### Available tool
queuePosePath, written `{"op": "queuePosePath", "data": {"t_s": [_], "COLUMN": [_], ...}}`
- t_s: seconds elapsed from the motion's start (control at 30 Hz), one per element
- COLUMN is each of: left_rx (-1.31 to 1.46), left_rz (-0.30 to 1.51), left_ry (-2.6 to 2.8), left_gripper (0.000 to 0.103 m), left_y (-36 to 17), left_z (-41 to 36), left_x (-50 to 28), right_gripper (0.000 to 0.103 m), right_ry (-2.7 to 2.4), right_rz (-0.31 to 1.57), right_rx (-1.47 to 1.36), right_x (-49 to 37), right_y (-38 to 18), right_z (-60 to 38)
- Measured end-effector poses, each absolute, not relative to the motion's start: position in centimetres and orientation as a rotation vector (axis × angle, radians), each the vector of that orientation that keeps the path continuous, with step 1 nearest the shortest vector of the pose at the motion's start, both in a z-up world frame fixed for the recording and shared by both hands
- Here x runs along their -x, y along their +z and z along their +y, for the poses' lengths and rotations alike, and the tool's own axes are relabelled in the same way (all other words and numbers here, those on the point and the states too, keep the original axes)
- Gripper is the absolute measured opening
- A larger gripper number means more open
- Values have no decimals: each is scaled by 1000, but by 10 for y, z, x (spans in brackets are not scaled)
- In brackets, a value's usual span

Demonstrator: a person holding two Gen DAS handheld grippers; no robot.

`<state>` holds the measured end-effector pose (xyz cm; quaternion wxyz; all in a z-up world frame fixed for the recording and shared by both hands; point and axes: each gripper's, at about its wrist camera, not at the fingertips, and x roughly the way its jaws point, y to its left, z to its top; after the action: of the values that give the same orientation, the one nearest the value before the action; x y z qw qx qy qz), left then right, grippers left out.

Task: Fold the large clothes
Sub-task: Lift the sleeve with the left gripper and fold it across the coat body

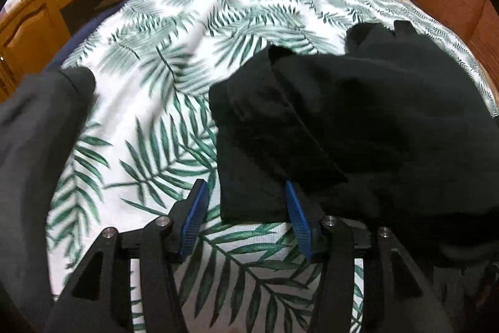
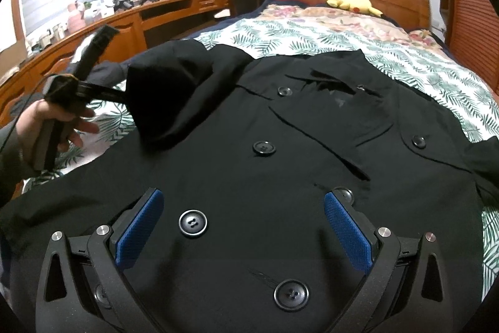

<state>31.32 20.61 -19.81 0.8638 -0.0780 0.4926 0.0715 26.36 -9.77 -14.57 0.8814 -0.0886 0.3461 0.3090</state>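
Left gripper (image 1: 246,220) is spread with the sleeve (image 1: 265,152) edge sitting loose between its pads, pinching nothing; right gripper (image 2: 243,230) hangs wide open over the coat (image 2: 312,130), flat on the bed (image 2: 312,36). I'd lay that sleeve straight across the chest, no bunching, before the 2 side folds.
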Motion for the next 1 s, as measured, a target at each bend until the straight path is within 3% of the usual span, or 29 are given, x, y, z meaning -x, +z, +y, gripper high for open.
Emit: {"op": "queuePosePath", "data": {"t_s": [0.27,0.4,0.47,0.77,1.0], "left_rx": [167,151,114,26,-51], "left_rz": [1029,1027,1000,776,688], "left_ry": [155,127,135,66,-88], "left_gripper": [49,10,6,4,4], "left_y": [-198,-191,-179,-78,-35], "left_z": [205,196,185,118,32], "left_x": [-313,-313,-310,-288,-276], "right_gripper": [103,103,103,103,103], "right_ry": [650,647,644,626,545], "right_rz": [731,729,725,679,671], "right_rx": [184,180,178,194,147], "right_x": [-266,-265,-263,-238,-232], "right_y": [-149,-148,-146,-128,-114], "right_z": [-97,-99,-101,-132,-185]}}
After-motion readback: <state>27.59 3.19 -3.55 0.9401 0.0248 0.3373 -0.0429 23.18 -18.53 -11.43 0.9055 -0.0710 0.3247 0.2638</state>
